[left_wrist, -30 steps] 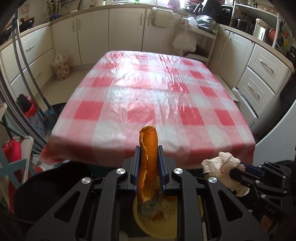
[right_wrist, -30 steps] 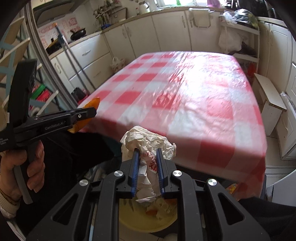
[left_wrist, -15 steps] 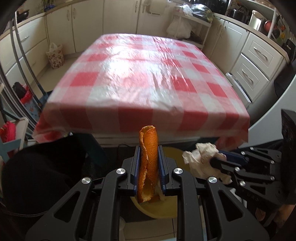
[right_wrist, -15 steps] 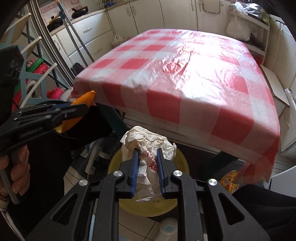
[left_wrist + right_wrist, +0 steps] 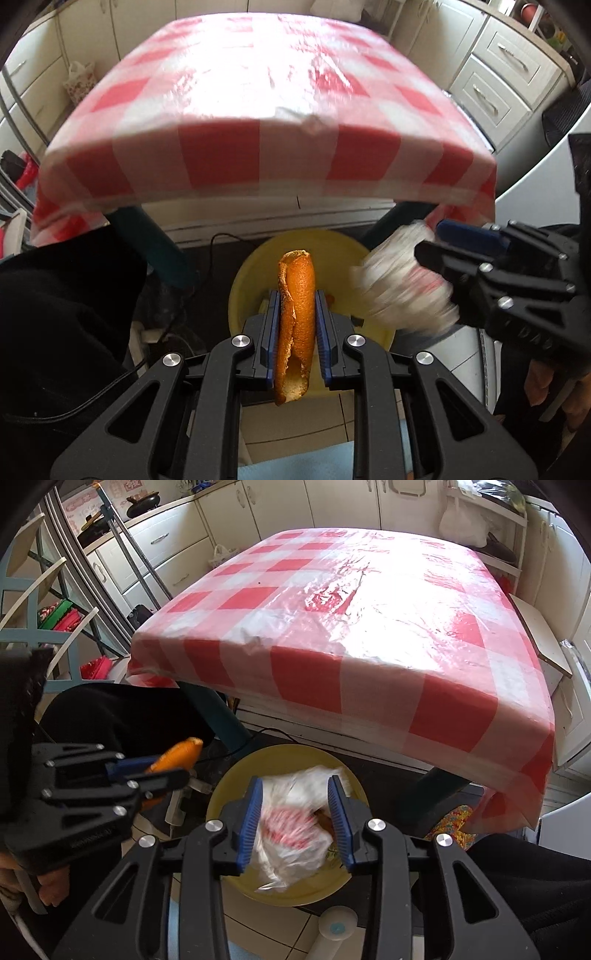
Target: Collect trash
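A curled strip of orange peel [image 5: 296, 280] stands upright between the pads of my left gripper [image 5: 296, 297], which is shut on it above a yellow bin [image 5: 246, 284] on the floor. In the right wrist view the same peel [image 5: 177, 755] sticks out of the left gripper [image 5: 155, 771] just left of the bin [image 5: 225, 790]. My right gripper [image 5: 295, 788] hangs over the bin with its jaws opening. A crumpled white and red wrapper [image 5: 291, 830] lies blurred and loose between them; the pads do not press on it. From the left wrist view the wrapper [image 5: 400, 291] is a blur at the right gripper's tips.
The table with a red and white checked cloth [image 5: 369, 609] overhangs the bin's far side, on dark teal legs [image 5: 147, 240]. Cables [image 5: 218, 240] lie on the tiled floor. A person's dark clothing [image 5: 66, 295] fills the left. White cupboards line the walls.
Both grippers have sunk below the table edge toward the yellow bin. The right gripper's jaws have spread and the wrapper has come loose and blurred. The left still grips the peel.
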